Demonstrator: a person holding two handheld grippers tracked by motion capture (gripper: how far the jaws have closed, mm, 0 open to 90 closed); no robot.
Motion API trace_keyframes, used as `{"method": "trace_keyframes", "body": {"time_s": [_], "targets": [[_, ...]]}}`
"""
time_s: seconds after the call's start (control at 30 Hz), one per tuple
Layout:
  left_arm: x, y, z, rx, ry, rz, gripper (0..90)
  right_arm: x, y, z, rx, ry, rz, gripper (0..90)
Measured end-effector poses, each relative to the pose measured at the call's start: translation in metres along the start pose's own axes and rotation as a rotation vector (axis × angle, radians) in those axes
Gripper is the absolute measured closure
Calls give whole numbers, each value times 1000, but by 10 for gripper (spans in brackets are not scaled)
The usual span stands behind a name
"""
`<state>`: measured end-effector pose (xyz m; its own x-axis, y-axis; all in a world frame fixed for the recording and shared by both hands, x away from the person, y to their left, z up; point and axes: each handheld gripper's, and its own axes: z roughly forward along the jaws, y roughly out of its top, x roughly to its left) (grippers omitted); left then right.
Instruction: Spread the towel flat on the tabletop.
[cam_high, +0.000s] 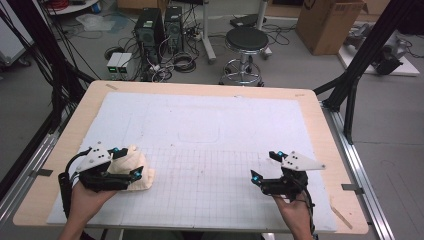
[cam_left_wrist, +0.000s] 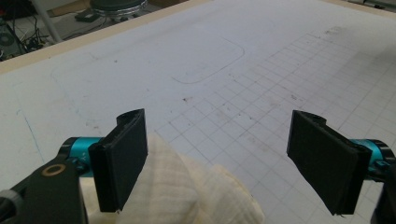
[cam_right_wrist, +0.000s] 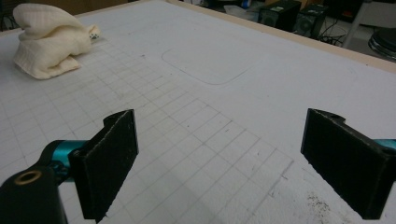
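High view, left gripper: left gripper (cam_high: 126, 164) rests over a bunched cream cloth (cam_high: 136, 170) at the near-left of the table; jaws spread, released, nothing pinched.
Left gripper view, jaws: one black pad (cam_left_wrist: 120, 158) lies against a raised fold of the cloth (cam_left_wrist: 187, 191); the other stands well apart over bare mat.
Right gripper: right gripper (cam_high: 266, 166) sits at the near-right, jaws wide and empty, well apart from the cloth.
Cloth place: near-left on the gridded part of the mat, just beside the left hand (cam_high: 86, 200).
Step, as judged: getting a hold on the cloth.
How to do it well: settle both pads astride one fold, low enough to catch more than a single layer, then close; a hold on the top ridge alone would likely slip.
Cloth: soft, ribbed or waffled weave, limp, heaped in rounded folds (cam_right_wrist: 46, 37).
Pads: flat, matt black, foam-like.
Mat: white mat (cam_high: 200, 125), thin grid lines, speckled with dark marks.
Table: pale wooden rim (cam_high: 320, 130).
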<state>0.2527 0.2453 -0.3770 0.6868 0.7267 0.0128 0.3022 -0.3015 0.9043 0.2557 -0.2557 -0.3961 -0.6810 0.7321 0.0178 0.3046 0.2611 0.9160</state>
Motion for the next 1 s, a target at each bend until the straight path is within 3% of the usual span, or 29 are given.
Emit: {"method": "trace_keyframes", "body": {"time_s": [0.47, 1.0], "targets": [[-1, 2, 1, 1, -11, 5, 212, -2, -2, 0, 3, -7, -14, 105], [1, 6, -10, -15, 17, 6, 225, 2, -2, 1, 10, -11, -19, 105]]}}
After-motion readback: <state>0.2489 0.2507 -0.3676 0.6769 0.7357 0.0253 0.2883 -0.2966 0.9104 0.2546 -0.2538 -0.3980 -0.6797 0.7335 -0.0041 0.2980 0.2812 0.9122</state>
